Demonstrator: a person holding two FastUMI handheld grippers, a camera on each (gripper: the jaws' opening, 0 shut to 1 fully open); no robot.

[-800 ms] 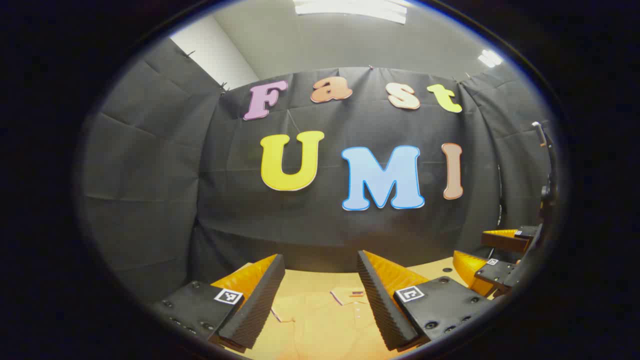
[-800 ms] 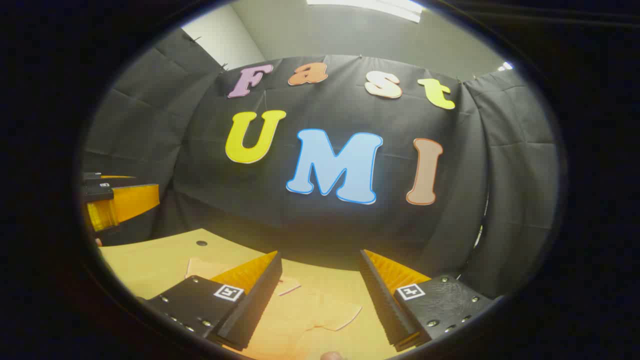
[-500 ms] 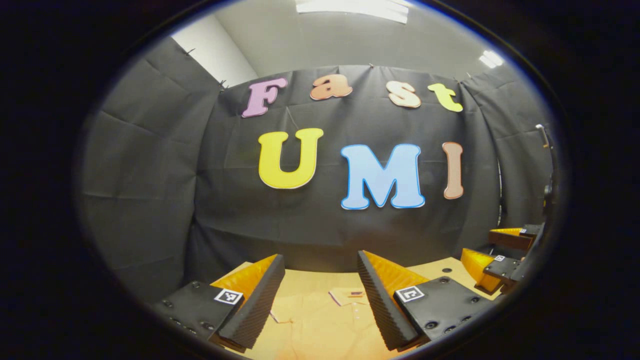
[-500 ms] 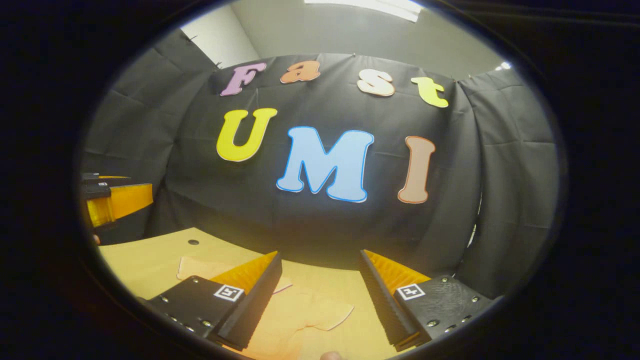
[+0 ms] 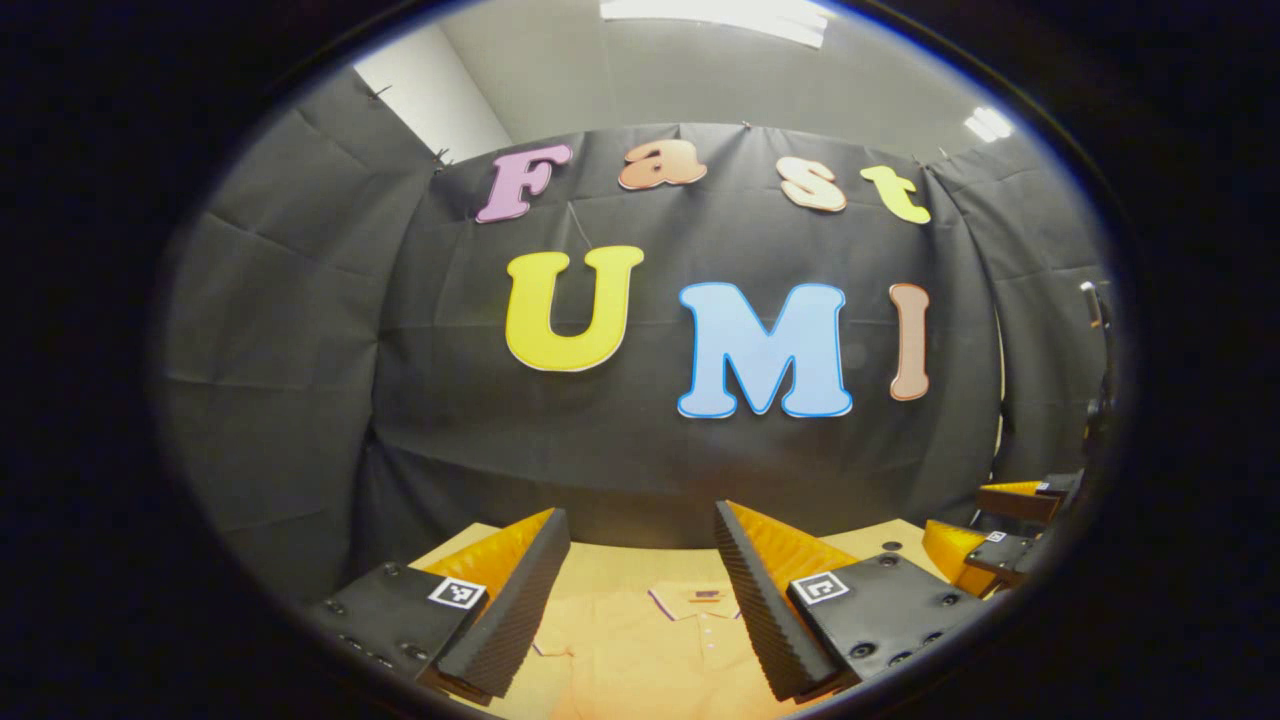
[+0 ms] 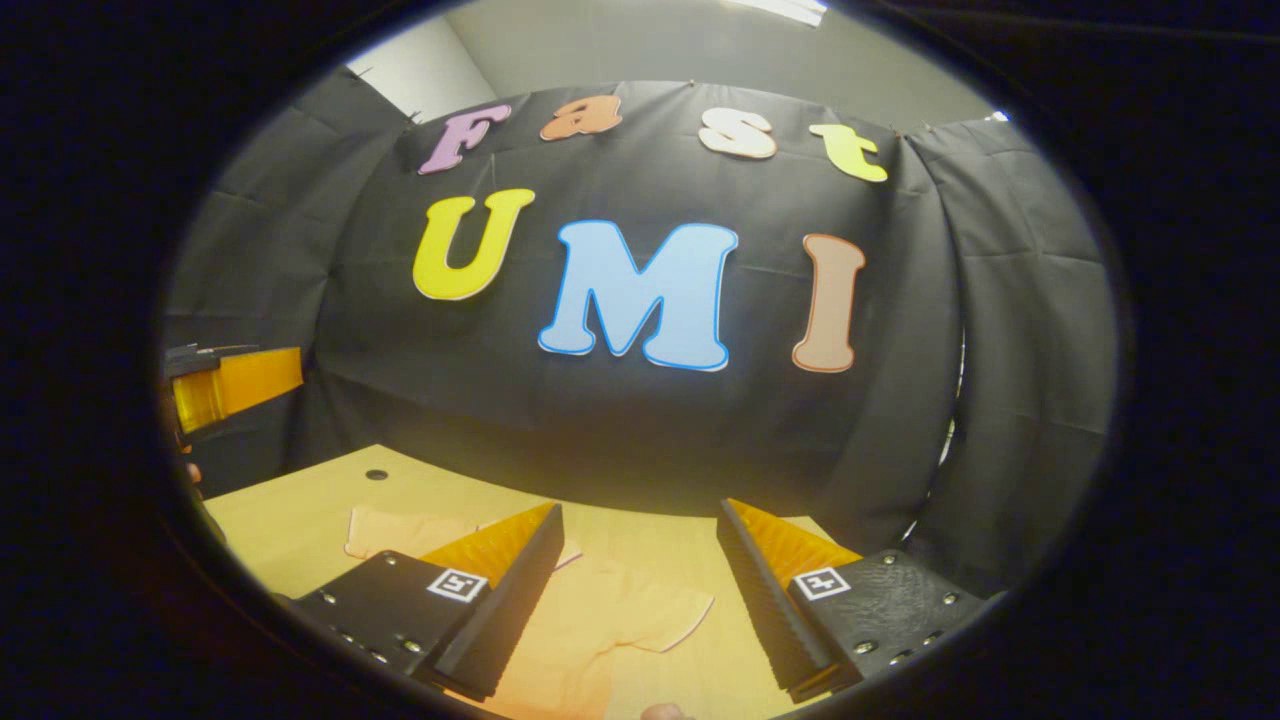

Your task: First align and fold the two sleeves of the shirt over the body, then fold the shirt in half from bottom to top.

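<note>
Left gripper view: left gripper (image 5: 640,590) above flat orange polo shirt (image 5: 650,650) on light wooden tabletop (image 5: 600,558), fingers wide apart, empty. Right gripper (image 6: 640,590) likewise spread, empty, above short sleeve (image 6: 660,620). Sleeve fold seemingly not begun; next, descend, pinch sleeve edges.

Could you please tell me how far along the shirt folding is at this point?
Nothing looks done yet. The shirt lies flat on the table, collar showing, with one sleeve spread out to the side, unfolded. In hand: nothing; the left claw and right claw hover open above the fabric, apparently lining up. Left to do: both sleeve folds, then the bottom-to-top fold.
</note>
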